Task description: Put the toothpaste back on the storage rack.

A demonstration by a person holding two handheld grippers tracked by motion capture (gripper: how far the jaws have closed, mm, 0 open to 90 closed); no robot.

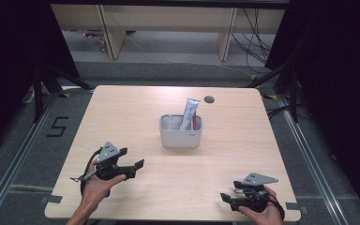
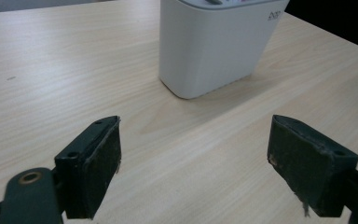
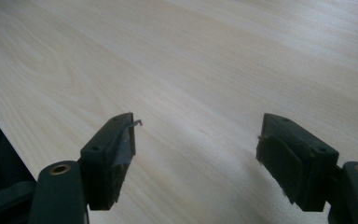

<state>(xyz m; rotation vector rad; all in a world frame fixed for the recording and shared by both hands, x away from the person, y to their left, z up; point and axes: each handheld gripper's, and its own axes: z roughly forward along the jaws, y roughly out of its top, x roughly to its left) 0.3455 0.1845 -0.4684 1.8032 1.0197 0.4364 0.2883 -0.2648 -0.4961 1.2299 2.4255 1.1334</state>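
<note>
One grey caddy (image 1: 180, 136) at table (image 1: 122, 112) centre; one silver tube (image 1: 189, 112) standing inside; one red item (image 1: 196, 123) beside tube; two grippers, left (image 1: 133, 167) at 8 o'clock, right (image 1: 225, 198) at 5 o'clock.

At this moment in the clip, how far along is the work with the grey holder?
Already done, by the look of it: a silver tube stands in the grey holder, with something red beside it. In hand: nothing; the left gripper and right gripper are both open, apart from the holder, over the wooden table. Whether anything is left cannot be told.
</note>
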